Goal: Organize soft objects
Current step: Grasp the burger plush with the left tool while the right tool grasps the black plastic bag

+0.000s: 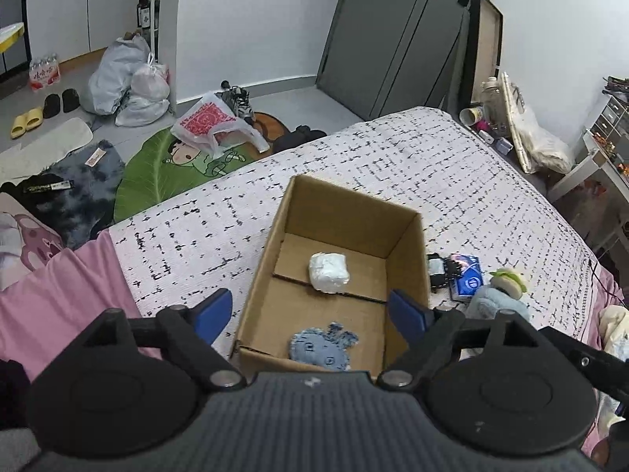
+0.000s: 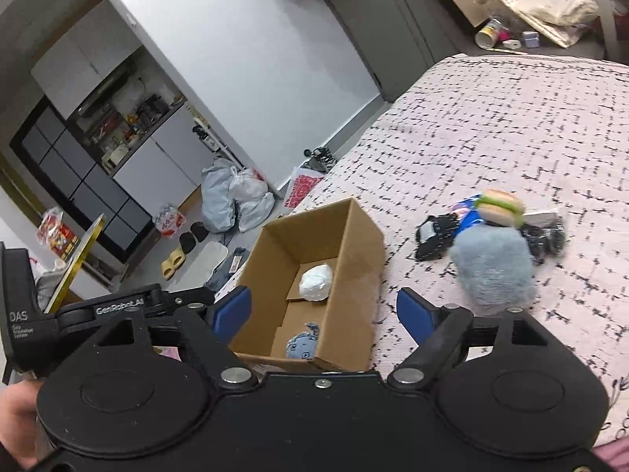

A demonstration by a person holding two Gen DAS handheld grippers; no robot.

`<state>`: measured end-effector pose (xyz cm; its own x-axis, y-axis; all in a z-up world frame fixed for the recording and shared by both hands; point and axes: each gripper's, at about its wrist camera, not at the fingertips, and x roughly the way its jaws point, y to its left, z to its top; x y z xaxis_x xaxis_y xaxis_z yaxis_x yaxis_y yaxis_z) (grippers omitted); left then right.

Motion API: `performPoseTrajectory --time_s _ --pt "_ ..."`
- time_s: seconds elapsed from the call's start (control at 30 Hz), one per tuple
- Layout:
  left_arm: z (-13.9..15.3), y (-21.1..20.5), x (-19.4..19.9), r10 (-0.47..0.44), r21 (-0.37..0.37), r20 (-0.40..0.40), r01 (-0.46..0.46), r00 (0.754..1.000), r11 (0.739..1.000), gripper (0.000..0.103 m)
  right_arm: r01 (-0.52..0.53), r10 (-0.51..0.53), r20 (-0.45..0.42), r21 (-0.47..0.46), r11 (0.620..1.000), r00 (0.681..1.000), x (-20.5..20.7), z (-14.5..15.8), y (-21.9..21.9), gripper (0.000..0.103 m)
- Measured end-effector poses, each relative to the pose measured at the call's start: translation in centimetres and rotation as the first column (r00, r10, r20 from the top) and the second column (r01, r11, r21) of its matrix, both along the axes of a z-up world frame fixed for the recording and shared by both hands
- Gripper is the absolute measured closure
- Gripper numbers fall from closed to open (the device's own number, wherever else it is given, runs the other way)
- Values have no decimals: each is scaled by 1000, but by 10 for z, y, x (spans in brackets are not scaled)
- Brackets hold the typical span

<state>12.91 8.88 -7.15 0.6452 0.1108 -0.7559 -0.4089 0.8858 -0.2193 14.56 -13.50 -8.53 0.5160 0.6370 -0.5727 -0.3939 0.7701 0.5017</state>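
Left gripper (image 1: 310, 316) jaws wide, empty, above cardboard box (image 1: 409, 251) on bed (image 1: 196, 232), blue denim toy (image 1: 324, 348) and white bundle (image 1: 329, 273) inside, right gripper (image 2: 324, 312) likewise spread, empty, grey-blue plush (image 2: 493, 267) with burger toy (image 2: 501, 206) beside box.

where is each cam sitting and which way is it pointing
Left wrist: on the left gripper, looking down into the cardboard box on the bed; both blue fingers show.
Right wrist: on the right gripper, tilted, facing the box and grey plush; a hand shows.
Shared: box, white bundle, blue patch.
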Motion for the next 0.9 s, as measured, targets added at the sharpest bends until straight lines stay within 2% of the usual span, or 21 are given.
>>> performPoseTrajectory --time_s 0.6,0.9 --pt "24 -58 17 -70 15 32 70 997 997 17 166 -162 -41 107 980 986 11 10 -73 23" --pt "24 -85 37 -107 7 36 107 994 994 17 295 -284 -91 149 944 955 22 2 -113 23"
